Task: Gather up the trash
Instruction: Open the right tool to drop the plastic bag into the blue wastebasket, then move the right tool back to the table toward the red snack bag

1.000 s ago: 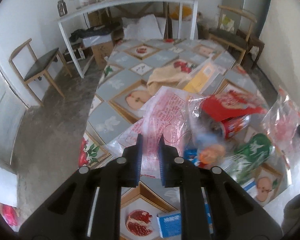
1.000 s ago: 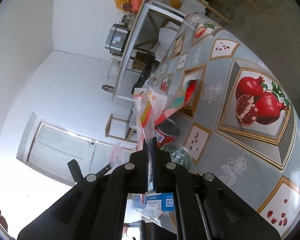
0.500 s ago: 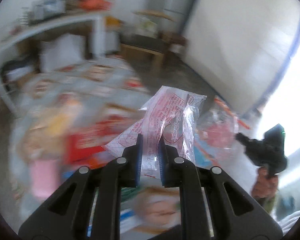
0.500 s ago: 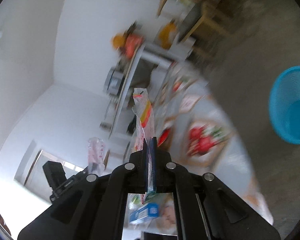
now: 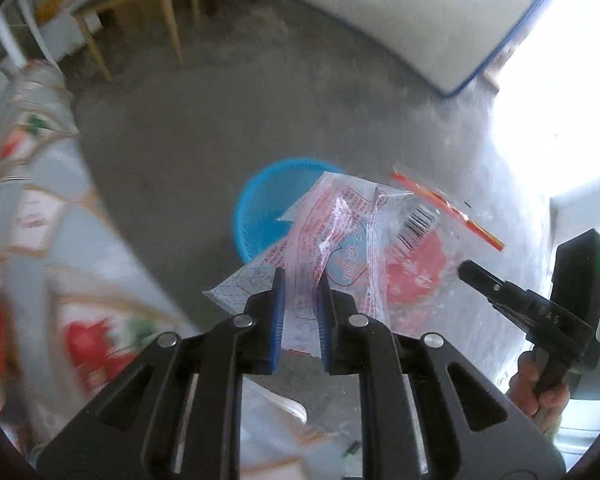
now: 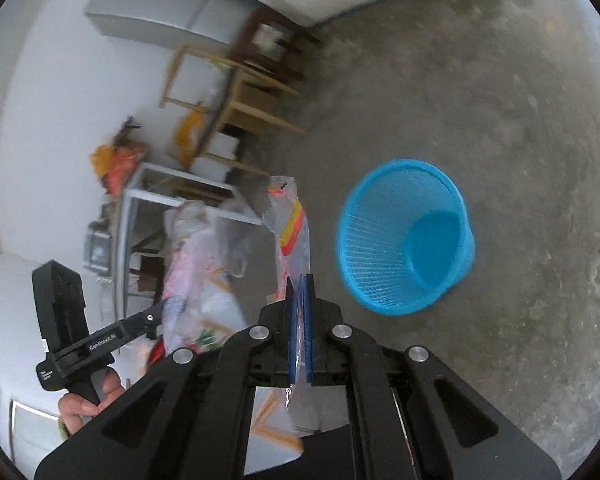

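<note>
Left wrist: table [image 5: 40,216]. Right wrist: basket [image 6: 404,236] whole, unobstructed.

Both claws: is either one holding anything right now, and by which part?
Left claw grips a pink-printed wrapper at its lower end. Right claw is shut on a clear bag with red and yellow print, near its bottom edge.

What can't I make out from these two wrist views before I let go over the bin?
- Blue basket, left wrist view: near side hidden behind the pink-printed wrapper.
- Table, left wrist view: motion-blurred and cut off by the frame edge, so remaining trash is unreadable.
- Print on the clear red-striped bag, right wrist view: seen edge-on, illegible.
- Basket contents, right wrist view: appears empty, but mesh wall hides part.
</note>
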`<state>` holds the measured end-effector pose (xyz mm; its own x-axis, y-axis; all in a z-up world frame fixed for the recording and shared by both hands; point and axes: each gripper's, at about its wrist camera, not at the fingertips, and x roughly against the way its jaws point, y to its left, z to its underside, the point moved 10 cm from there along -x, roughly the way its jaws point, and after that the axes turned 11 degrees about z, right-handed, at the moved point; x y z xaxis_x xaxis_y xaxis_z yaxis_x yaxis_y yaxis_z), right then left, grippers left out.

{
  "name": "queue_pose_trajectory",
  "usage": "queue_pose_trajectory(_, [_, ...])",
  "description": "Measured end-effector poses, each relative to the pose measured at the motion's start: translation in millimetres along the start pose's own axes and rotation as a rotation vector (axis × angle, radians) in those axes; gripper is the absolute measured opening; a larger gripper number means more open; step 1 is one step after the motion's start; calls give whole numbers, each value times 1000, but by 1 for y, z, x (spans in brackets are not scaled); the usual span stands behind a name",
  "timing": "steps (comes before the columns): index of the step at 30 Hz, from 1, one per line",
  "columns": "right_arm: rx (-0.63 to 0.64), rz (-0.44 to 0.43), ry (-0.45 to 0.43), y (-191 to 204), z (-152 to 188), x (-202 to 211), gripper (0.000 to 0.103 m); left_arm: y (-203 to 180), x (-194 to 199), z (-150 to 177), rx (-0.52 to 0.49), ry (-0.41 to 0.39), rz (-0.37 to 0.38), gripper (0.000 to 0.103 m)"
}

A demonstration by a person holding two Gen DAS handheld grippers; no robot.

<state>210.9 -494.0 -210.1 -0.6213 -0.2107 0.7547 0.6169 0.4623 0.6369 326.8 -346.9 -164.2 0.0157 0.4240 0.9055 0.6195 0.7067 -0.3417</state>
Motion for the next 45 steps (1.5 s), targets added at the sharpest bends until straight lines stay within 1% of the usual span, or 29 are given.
queue_pose_trajectory(2, [-6, 47, 1, -10, -13, -20, 4, -2, -30, -10, -6, 36, -26, 14])
queue_pose_trajectory(3, [-10, 66, 0, -14, -18, -28, 5, -3, -39, -14, -9, 37, -36, 17])
queue_pose_trajectory(4, [-19, 94, 0, -21, -26, -42, 6, -3, -51, -20, -9, 35, -43, 22])
queue_pose_trajectory(5, [-28, 118, 7, -29, -32, -54, 14, -1, -63, -27, 4, 34, -45, 29])
queue_pose_trajectory(6, [-41, 157, 28, -40, -38, -75, 24, 2, -73, -32, 17, 36, -64, 46])
queue_pose_trajectory(7, [-48, 184, 42, -50, -40, -88, 51, 4, -80, -34, 26, 35, -94, 58])
queue_pose_trajectory(8, [-64, 231, 61, -64, -41, -103, 60, 12, -87, -35, 34, 38, -142, 61])
queue_pose_trajectory(9, [-78, 268, 89, -76, -40, -115, 60, 16, -90, -34, 38, 46, -161, 61])
queue_pose_trajectory(10, [-94, 283, 107, -84, -39, -123, 60, 20, -92, -31, 49, 62, -168, 61])
queue_pose_trajectory(12, [-122, 302, 114, -95, -37, -128, 60, 21, -87, -29, 86, 69, -132, 62])
queue_pose_trajectory(14, [-132, 303, 96, -102, -37, -125, 60, 18, -74, -25, 97, 55, -95, 65])
queue_pose_trajectory(17, [-134, 302, 69, -105, -32, -108, 60, 16, -48, -23, 78, 25, -64, 66])
queue_pose_trajectory(20, [-120, 312, 40, -111, -26, -81, 60, 11, -20, -20, 66, -13, -28, 67])
queue_pose_trajectory(22, [-91, 325, 17, -110, -21, -61, 60, 4, 14, -21, 49, -64, 11, 67])
queue_pose_trajectory(23, [-66, 338, 6, -108, -19, -52, 60, -2, 38, -16, 30, -108, 39, 67])
queue_pose_trajectory(25, [0, 368, -17, -95, -12, -28, 60, -7, 78, -8, -2, -188, 67, 73])
queue_pose_trajectory(26, [42, 395, -29, -88, -7, -15, 63, -8, 107, 2, -13, -257, 79, 75])
queue_pose_trajectory(27, [71, 416, -38, -82, -5, -7, 66, -7, 123, 8, -17, -297, 83, 78])
queue_pose_trajectory(29, [161, 475, -71, -61, 3, 16, 75, -3, 155, 31, -26, -359, 72, 79])
queue_pose_trajectory(30, [205, 502, -88, -49, 7, 25, 78, 2, 171, 48, -17, -388, 50, 79])
queue_pose_trajectory(31, [237, 522, -102, -40, 10, 32, 83, 11, 183, 64, 2, -407, 15, 80])
queue_pose_trajectory(32, [277, 538, -121, -26, 13, 40, 87, 15, 190, 78, 17, -422, 4, 80])
queue_pose_trajectory(35, [382, 571, -177, 18, 20, 55, 95, 42, 212, 131, 135, -451, 37, 84])
queue_pose_trajectory(37, [445, 592, -205, 52, 26, 63, 97, 64, 225, 161, 217, -476, 41, 84])
queue_pose_trajectory(39, [542, 531, -232, 98, 39, 69, 97, 88, 238, 191, 283, -528, 1, 84])
queue_pose_trajectory(40, [578, 510, -250, 114, 46, 71, 97, 95, 245, 205, 310, -557, -16, 85])
queue_pose_trajectory(42, [691, 464, -310, 161, 65, 76, 97, 117, 265, 238, 361, -632, -69, 88])
queue_pose_trajectory(43, [736, 432, -320, 179, 75, 77, 97, 124, 273, 250, 371, -662, -89, 92])
queue_pose_trajectory(45, [815, 345, -310, 214, 98, 74, 97, 141, 290, 277, 403, -716, -133, 94])
